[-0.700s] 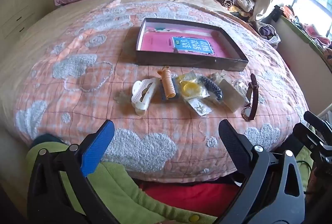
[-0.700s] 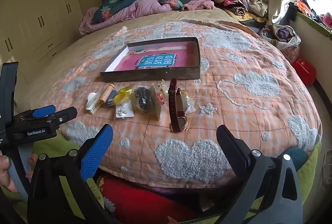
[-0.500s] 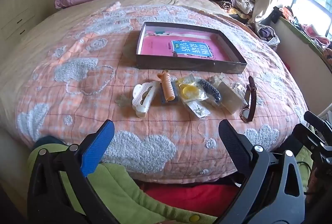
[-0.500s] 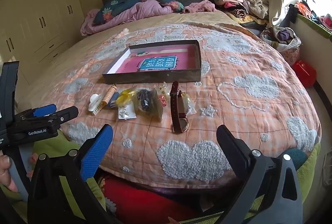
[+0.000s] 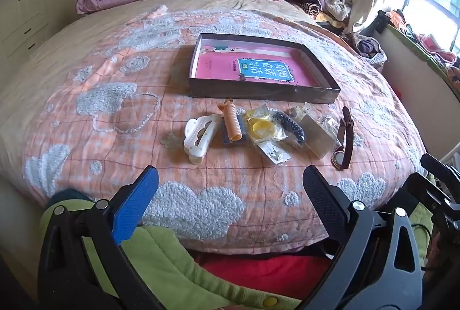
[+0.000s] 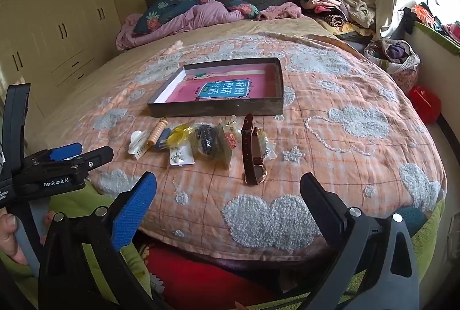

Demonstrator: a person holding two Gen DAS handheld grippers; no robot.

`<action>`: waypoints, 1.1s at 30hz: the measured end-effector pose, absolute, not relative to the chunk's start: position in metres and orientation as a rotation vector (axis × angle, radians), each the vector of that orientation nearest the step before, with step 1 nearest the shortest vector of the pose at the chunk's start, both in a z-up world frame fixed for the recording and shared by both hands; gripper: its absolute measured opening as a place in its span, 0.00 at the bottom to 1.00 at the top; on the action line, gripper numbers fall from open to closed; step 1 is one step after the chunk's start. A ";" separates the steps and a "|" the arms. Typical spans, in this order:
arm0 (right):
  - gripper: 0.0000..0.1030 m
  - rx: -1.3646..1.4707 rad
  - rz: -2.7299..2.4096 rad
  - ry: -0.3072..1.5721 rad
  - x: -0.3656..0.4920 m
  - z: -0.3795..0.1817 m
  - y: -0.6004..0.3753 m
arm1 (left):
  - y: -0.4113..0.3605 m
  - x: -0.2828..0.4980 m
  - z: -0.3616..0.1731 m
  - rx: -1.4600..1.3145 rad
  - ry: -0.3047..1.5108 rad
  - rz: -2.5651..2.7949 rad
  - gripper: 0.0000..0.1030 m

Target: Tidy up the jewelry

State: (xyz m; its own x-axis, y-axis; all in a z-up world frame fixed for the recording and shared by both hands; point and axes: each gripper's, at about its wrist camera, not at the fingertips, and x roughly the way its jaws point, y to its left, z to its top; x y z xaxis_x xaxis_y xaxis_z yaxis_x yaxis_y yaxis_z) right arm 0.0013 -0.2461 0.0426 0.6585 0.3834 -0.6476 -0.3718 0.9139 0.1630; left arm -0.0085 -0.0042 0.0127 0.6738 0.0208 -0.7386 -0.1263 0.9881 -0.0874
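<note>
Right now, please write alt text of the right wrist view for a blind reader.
An open right claw hovers before a bed, where a brown watch and small accessories lie in a row in front of a shallow box.

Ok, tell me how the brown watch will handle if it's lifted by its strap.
The watch will probably flop: its thin strap lies loosely along the quilt. The round metal case end likely hangs lowest. It may slip, since the strap looks smooth.

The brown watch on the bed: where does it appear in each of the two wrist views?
Left wrist view: the watch lies at the right end of the row of items, right of center.
Right wrist view: the watch lies near the center, also at the row's right end.
Shared landmark: the box behind the row.
</note>
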 end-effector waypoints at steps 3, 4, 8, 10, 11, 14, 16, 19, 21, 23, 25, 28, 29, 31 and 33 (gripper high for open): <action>0.96 0.019 0.429 0.740 0.001 0.043 -0.245 | -0.002 -0.008 0.013 -0.137 0.827 0.081 0.91; 0.96 0.018 0.431 0.740 0.001 0.042 -0.245 | -0.002 -0.008 0.014 -0.137 0.826 0.081 0.91; 0.96 0.019 0.434 0.742 0.001 0.042 -0.244 | -0.002 -0.008 0.014 -0.137 0.826 0.082 0.91; 0.96 0.017 0.434 0.741 0.002 0.042 -0.244 | -0.002 -0.008 0.014 -0.136 0.827 0.081 0.91; 0.96 0.018 0.434 0.741 0.001 0.042 -0.243 | -0.002 -0.008 0.014 -0.136 0.826 0.082 0.91; 0.96 0.018 0.434 0.741 0.002 0.042 -0.244 | -0.002 -0.008 0.014 -0.136 0.826 0.082 0.91; 0.96 0.018 0.434 0.742 0.002 0.042 -0.244 | -0.002 -0.009 0.014 -0.136 0.826 0.082 0.91; 0.96 0.019 0.434 0.741 0.002 0.042 -0.244 | -0.002 -0.009 0.014 -0.136 0.825 0.082 0.91; 0.96 0.019 0.433 0.741 0.002 0.042 -0.244 | -0.002 -0.009 0.014 -0.136 0.825 0.081 0.91; 0.96 0.020 0.434 0.741 0.002 0.042 -0.244 | -0.003 -0.009 0.013 -0.135 0.825 0.083 0.91; 0.96 0.020 0.434 0.743 0.002 0.042 -0.245 | -0.002 -0.009 0.014 -0.136 0.826 0.082 0.91; 0.96 0.020 0.435 0.742 0.002 0.042 -0.244 | -0.003 -0.009 0.014 -0.136 0.824 0.083 0.91; 0.96 0.019 0.435 0.742 0.002 0.042 -0.243 | -0.003 -0.009 0.014 -0.136 0.825 0.082 0.91; 0.96 0.021 0.434 0.742 0.002 0.042 -0.244 | -0.003 -0.009 0.013 -0.135 0.825 0.083 0.91; 0.96 0.022 0.435 0.743 0.002 0.042 -0.244 | -0.003 -0.009 0.014 -0.135 0.824 0.083 0.91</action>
